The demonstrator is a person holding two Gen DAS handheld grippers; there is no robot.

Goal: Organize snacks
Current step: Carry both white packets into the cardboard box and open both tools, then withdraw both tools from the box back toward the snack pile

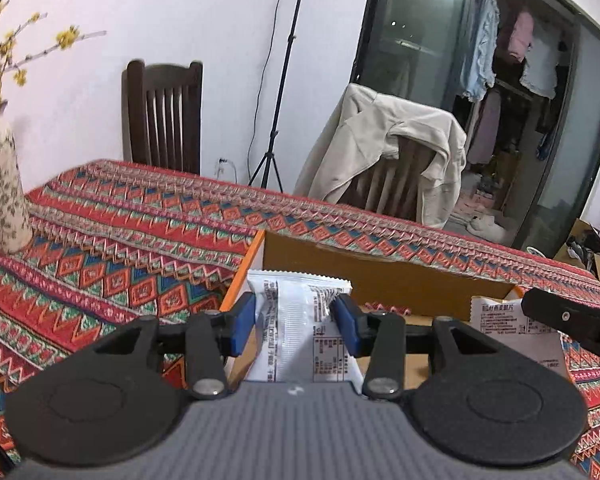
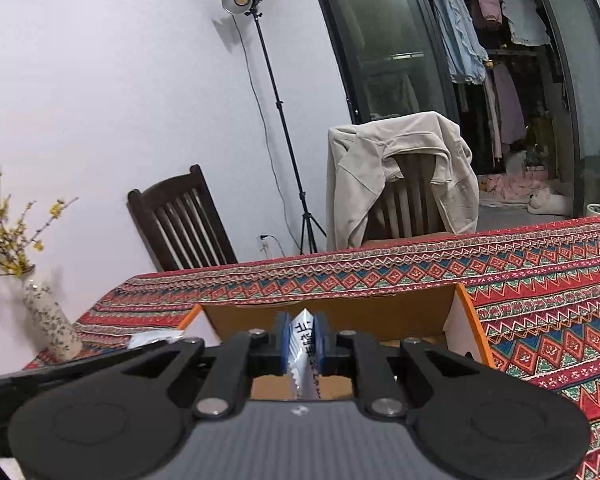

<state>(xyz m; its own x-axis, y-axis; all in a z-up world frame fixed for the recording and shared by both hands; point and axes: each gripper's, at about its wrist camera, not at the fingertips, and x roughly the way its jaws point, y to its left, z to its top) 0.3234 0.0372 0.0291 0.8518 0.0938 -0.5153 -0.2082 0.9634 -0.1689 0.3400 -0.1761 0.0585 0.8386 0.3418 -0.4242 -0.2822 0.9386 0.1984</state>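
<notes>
Here, nearest in the left wrist view: left gripper (image 1: 296, 322) clamped across the width of a white snack packet (image 1: 296, 320), blue pads (image 1: 242, 326) pressing both long edges, packet flat and facing up, held above the near edge of the cardboard box (image 1: 380, 276). In the right wrist view: right gripper (image 2: 302, 338) squeezed narrow on a second white packet (image 2: 305, 354), this one pinched edge-on and standing upright between the pads, also above the box opening. Just beside, at the right of the left view: that second packet (image 1: 516, 330) again, hanging from the dark finger of the right gripper.

Next, the box itself, orange-rimmed, open top, resting on the patterned tablecloth (image 1: 120, 240); contents of its floor largely hidden.

To do this step well, probably: lower each packet inside the walls before letting go, left one laid flat, right one turned flat first or stood against a wall; release one at a time to avoid the tools colliding.

Farther off: flowered vase (image 1: 0, 192) at the left, dark wooden chair (image 1: 164, 116), chair draped with a cream jacket (image 1: 388, 152), light stand (image 2: 268, 120).
</notes>
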